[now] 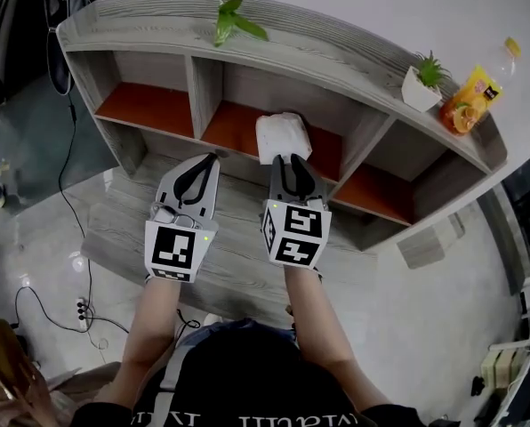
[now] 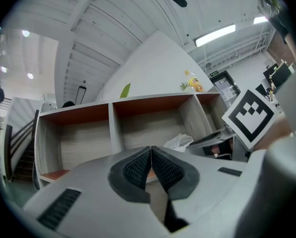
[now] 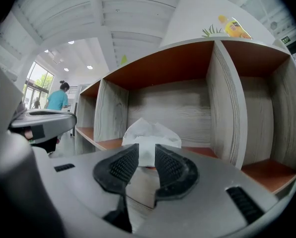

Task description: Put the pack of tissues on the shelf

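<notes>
While the pack of tissues lies lengthwise into the middle compartment of the shelf, the right claw, held level, pinches its near end; the left claw is closed, empty.

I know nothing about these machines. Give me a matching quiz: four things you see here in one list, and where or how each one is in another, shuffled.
Things:
1. pack of tissues
2. potted plant
3. bottle
4. left gripper

Descriptions:
A. fingers together, nothing between them
B. on the shelf top, in a white pot
C. in the middle compartment, pinched by the right gripper
D. on the shelf top at its very end, orange label

Pairs: 1-C, 2-B, 3-D, 4-A
</notes>
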Tool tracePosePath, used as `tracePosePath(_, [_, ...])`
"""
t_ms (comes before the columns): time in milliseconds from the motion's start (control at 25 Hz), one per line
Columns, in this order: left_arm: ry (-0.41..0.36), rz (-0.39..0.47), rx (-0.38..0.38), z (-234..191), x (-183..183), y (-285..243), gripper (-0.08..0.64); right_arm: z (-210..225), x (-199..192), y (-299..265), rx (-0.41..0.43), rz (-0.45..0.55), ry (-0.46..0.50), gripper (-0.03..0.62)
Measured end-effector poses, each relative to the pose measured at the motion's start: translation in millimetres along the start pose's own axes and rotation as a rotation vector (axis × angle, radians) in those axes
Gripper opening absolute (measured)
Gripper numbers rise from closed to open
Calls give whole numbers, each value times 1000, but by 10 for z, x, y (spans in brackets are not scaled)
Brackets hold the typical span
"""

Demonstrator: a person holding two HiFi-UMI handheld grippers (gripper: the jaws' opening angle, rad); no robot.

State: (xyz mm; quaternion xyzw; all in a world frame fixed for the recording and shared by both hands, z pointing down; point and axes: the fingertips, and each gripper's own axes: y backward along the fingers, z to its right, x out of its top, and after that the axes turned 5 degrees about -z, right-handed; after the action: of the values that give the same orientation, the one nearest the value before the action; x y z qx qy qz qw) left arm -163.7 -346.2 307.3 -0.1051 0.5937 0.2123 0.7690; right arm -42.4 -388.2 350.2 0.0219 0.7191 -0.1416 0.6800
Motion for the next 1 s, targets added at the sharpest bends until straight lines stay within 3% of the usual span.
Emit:
tracePosePath(680, [-2,1,-4,-29,-3,-74,14,-12,17,-232,-9,-64,25,94])
tracePosePath(1000, [4,14,-12,-21,42,-116,14,22,147,-117,-18,-15,53,51])
